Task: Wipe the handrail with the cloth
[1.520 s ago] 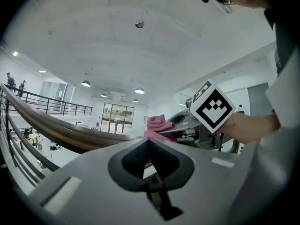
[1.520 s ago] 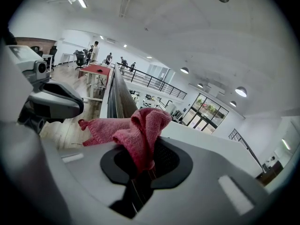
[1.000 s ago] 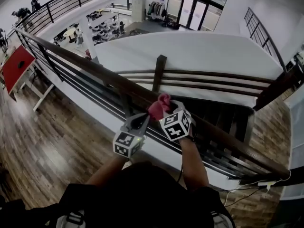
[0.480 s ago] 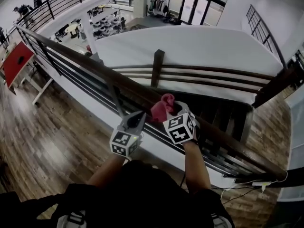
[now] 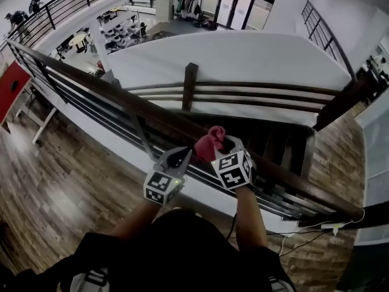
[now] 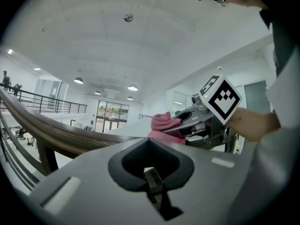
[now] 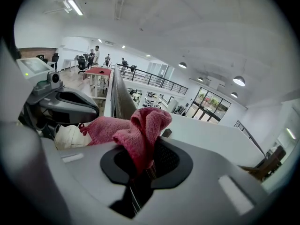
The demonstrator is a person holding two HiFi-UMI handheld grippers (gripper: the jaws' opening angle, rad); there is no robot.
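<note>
Mid-wipe, we judge: our right hand-held gripper (image 5: pixel 220 145) pinches the cloth (image 5: pixel 208 143) at the handrail (image 5: pixel 121 99), the left hand-held gripper (image 5: pixel 181 156) pressed together and empty just left; next, press and slide along it.

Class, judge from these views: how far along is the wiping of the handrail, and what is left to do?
Done: the pink cloth is clamped in the right gripper and held at the handrail. In hand: wiping at mid-rail; the left gripper is shut and empty alongside. Left: no wiped stretch shows, so the rail on both sides probably needs doing.
</note>
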